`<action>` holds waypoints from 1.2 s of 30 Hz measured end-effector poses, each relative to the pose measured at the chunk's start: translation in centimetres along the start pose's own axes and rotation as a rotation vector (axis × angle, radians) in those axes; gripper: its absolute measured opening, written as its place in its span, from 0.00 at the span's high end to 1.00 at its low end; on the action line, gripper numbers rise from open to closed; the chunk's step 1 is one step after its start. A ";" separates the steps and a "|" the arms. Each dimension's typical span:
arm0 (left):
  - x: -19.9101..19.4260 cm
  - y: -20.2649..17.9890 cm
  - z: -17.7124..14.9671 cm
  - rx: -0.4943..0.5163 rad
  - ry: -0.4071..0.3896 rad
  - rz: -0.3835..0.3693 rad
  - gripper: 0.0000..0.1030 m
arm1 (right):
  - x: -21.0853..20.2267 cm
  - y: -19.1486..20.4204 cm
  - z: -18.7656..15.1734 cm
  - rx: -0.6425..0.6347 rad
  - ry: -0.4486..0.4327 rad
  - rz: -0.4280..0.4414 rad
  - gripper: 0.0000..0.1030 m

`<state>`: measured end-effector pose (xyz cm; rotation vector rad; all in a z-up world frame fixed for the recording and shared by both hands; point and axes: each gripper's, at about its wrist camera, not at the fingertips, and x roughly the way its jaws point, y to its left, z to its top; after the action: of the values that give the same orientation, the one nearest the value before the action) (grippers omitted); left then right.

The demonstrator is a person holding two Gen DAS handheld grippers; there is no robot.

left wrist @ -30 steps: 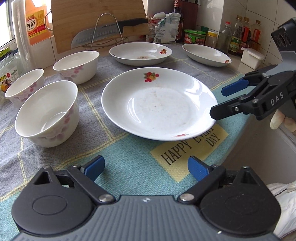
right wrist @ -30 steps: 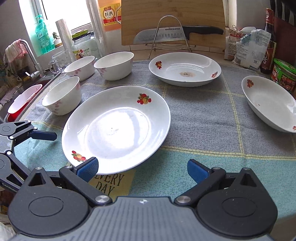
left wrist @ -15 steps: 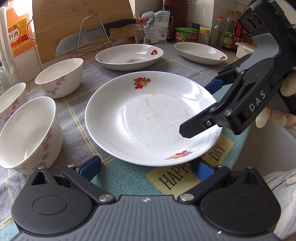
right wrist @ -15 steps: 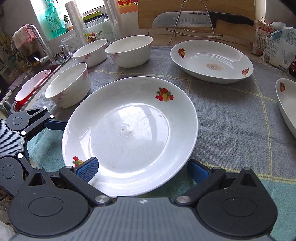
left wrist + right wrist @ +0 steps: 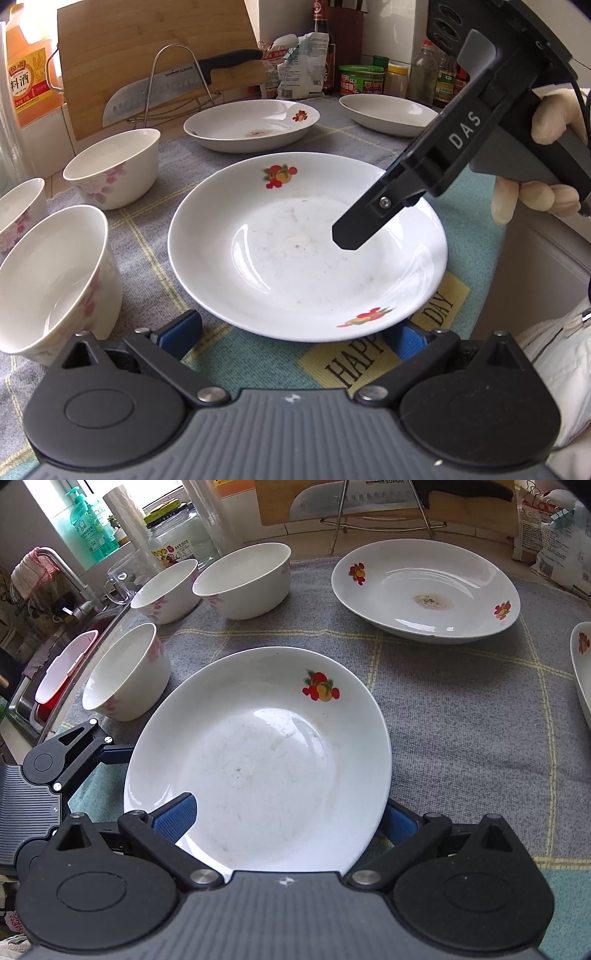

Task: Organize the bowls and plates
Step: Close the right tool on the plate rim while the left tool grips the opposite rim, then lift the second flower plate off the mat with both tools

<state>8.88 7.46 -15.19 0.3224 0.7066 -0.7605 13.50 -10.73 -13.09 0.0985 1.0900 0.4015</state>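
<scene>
Both tongs, ours, spread: left tongs point(image 5: 291, 332) and right tongs point(image 5: 284, 818) straddle plate point(image 5: 295, 254) rim, frame centre; nothing pinched.

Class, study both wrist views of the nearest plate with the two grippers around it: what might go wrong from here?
1. The right gripper straddles the near plate wide open at its rim; closing there may tip or slide it on the cloth.
2. The left gripper crowds the same plate; the two tools may collide.
3. The closest bowl sits near the plate and may be knocked.
</scene>
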 end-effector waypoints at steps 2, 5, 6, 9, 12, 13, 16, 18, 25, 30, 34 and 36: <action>0.0 0.0 0.0 0.004 -0.003 -0.004 0.00 | 0.1 0.0 0.1 -0.015 -0.001 -0.001 0.00; 0.0 0.1 0.0 0.007 -0.004 -0.006 0.00 | 0.4 0.0 0.7 -0.029 0.009 -0.009 0.00; 0.0 0.1 0.0 0.009 -0.004 -0.008 0.00 | 0.5 0.0 0.9 -0.031 0.011 -0.012 0.00; 0.0 0.1 0.1 0.012 -0.004 -0.011 0.00 | 0.9 -0.2 1.6 -0.042 0.006 -0.022 0.00; 0.0 0.0 0.0 0.014 -0.003 -0.012 0.00 | 1.3 0.0 2.0 -0.075 0.007 -0.046 0.00; 0.0 0.1 0.0 0.016 -0.003 -0.014 0.00 | 1.4 0.1 2.1 -0.084 0.009 -0.050 0.00; 0.0 0.1 0.0 0.023 -0.003 -0.020 0.00 | 1.6 0.2 2.4 -0.104 0.028 -0.043 0.00; 0.0 0.1 0.0 0.027 -0.002 -0.024 0.00 | 1.6 0.0 2.7 -0.105 0.039 -0.025 0.00; 0.4 0.3 0.4 0.047 0.007 -0.040 0.00 | 1.5 -1.5 3.7 -0.055 0.067 0.081 0.00; 0.4 0.1 0.4 0.048 0.006 -0.031 0.00 | 1.6 -2.0 4.4 -0.105 0.115 0.143 0.00; 0.2 -0.4 0.5 0.064 0.010 -0.005 0.00 | 1.5 -3.0 5.1 -0.117 0.158 0.222 0.00; 0.1 -0.6 0.6 0.076 0.014 0.006 0.00 | 1.6 -3.3 5.4 -0.123 0.181 0.248 0.00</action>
<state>8.79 6.67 -14.88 0.3994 0.6902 -0.7813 19.80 -12.57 -12.83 0.0900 1.2332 0.7104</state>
